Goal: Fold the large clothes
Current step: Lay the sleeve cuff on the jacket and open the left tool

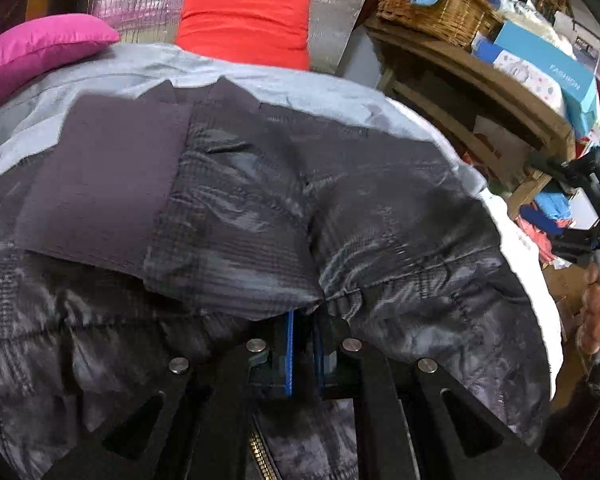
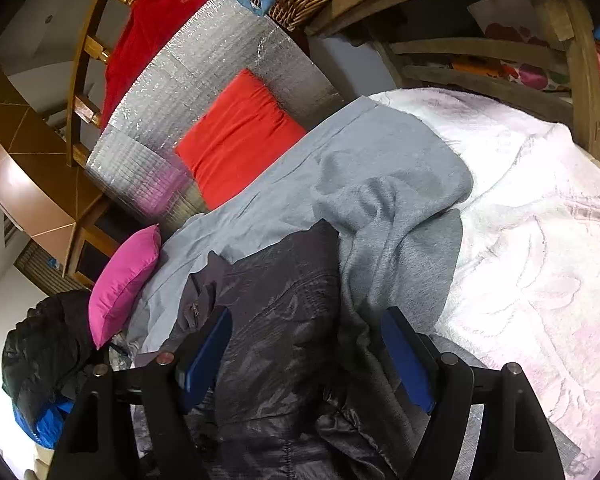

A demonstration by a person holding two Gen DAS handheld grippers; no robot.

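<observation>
Behind everything we see a silver quilted foil sheet [image 2: 204,92] leaning against a wooden chair [image 2: 88,60], a woven wicker basket [image 1: 432,8] on a cluttered wooden shelf [image 1: 480,84], and a bed covered with a white textured blanket [image 2: 540,220]. On that blanket we have a pale grey fleece cloth [image 2: 380,184] spread out, and on top of it the task's garment, a dark shiny quilted puffer jacket [image 1: 260,220], lying near a flat red cushion [image 2: 236,136] and a small magenta pillow [image 2: 124,280]. Our left gripper [image 1: 305,332] is clenched on a pinch of the jacket's fabric, the blue pads nearly touching with the cloth bunched above them. Our right gripper [image 2: 308,360] hangs released above the jacket, its blue pads [image 2: 408,360] standing wide with nothing pressed between them. We judge the folding to be in its early or middle part: one dark panel appears to lie turned over across the jacket's body, but the garment is rumpled and far from a neat packet. What seems left is laying down the held portion, bringing in the other side, and doubling the length.
</observation>
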